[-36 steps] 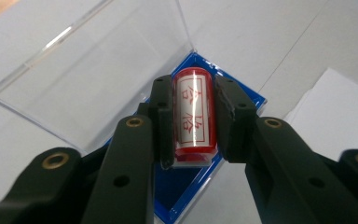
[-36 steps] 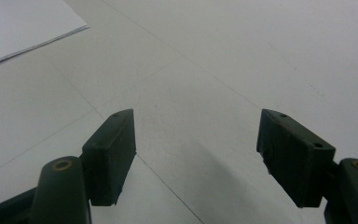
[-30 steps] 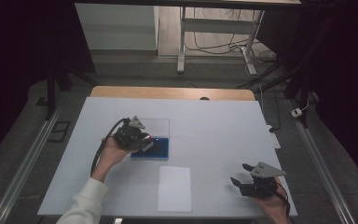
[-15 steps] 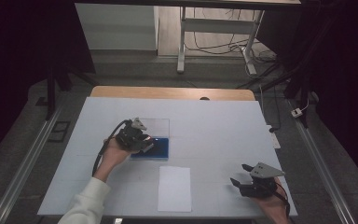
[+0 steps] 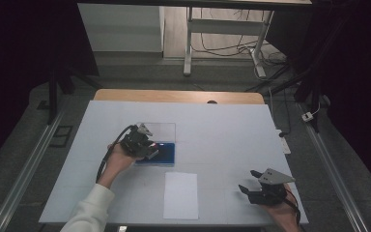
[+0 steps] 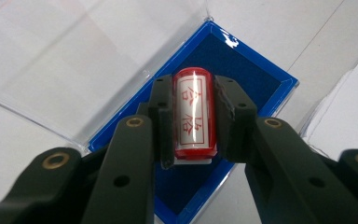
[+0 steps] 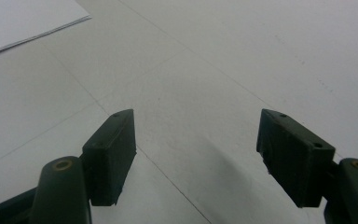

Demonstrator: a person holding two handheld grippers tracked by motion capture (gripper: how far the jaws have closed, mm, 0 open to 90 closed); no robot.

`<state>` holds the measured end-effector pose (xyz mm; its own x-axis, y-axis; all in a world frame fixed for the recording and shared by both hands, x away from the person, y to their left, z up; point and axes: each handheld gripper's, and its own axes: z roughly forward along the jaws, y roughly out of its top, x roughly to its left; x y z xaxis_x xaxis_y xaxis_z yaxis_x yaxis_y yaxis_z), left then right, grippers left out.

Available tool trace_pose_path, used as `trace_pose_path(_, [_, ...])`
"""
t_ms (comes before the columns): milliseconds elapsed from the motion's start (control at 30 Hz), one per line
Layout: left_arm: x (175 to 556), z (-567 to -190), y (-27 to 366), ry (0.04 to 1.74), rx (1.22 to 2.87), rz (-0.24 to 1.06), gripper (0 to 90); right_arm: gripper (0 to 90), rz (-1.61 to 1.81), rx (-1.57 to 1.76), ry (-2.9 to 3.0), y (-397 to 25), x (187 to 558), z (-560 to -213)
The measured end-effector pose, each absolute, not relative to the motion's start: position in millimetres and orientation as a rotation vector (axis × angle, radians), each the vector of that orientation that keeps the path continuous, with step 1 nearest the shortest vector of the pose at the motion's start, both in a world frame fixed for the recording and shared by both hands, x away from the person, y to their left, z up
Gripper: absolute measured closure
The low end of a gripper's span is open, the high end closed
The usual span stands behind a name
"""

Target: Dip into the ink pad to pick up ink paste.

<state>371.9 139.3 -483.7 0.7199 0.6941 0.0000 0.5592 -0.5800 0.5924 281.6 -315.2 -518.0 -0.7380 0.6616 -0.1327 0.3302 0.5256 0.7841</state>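
The left claw (image 6: 193, 119) grips a red stamp (image 6: 194, 114) above the blue ink pad (image 6: 256, 84).

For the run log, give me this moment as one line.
left gripper: shut on red stamp over blue ink pad | right gripper: open, idle | paper: unstamped

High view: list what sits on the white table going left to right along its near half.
Left gripper holding a red stamp over the blue ink pad → white sheet of paper → right gripper, jaws open, holding nothing.
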Motion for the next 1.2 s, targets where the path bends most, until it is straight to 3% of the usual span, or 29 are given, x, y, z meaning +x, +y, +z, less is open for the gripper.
trace_pose_path(667, [370.6,-485.6,129.1,0.969,2.408,0.343,70.8,28.0,1.060,0.796,2.365,-312.9,281.7,-519.6])
trace_pose_path(900, [372.5,-490.0,137.7,0.962,2.355,0.301,71.0,27.9,1.059,0.793,2.372,-310.0,281.1,-520.1])
trace_pose_path(1200, [369.8,-488.3,130.0,0.953,2.400,0.356,71.0,27.9,1.054,0.793,2.372,-309.4,281.0,-519.7])
